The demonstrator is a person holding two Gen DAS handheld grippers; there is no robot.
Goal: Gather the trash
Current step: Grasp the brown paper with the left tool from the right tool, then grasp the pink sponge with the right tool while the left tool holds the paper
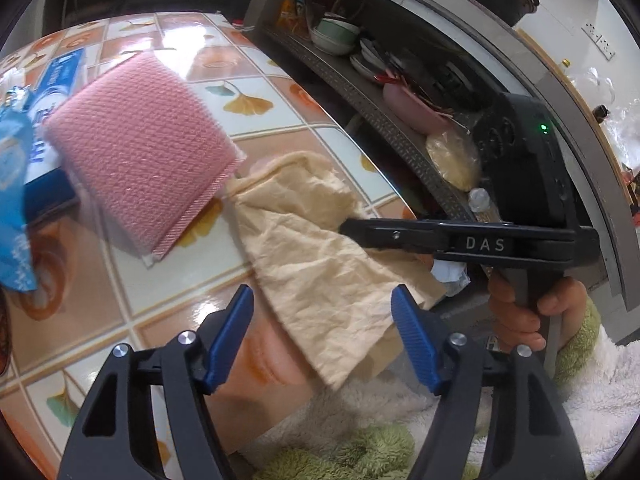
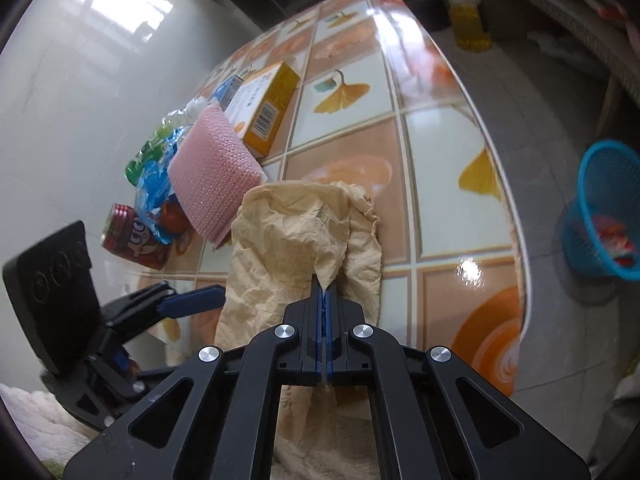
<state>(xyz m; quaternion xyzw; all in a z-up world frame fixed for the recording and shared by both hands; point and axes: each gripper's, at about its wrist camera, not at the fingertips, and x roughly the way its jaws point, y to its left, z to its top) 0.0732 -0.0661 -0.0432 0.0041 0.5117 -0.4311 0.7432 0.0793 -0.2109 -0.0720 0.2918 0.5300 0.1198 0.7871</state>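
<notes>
A crumpled beige paper towel [image 2: 296, 240] lies on the tiled table near its front edge. My right gripper [image 2: 324, 292] is shut on a fold of the towel; in the left wrist view it [image 1: 352, 228] reaches in from the right over the towel [image 1: 320, 260]. My left gripper [image 1: 322, 320] is open and empty, its blue pads [image 1: 228, 336] either side of the towel's near end. It shows at the lower left in the right wrist view [image 2: 188, 300]. A blue mesh trash basket [image 2: 604, 208] with some scraps in it stands on the floor right of the table.
On the table beyond the towel lie a pink scouring pad [image 2: 212, 184], a yellow carton [image 2: 264, 104], blue wrappers [image 2: 156, 184], a green plastic bottle [image 2: 148, 152] and a red can [image 2: 132, 240]. A shelf of bowls [image 1: 340, 36] runs along the far side. An oil bottle [image 2: 468, 16] stands on the floor.
</notes>
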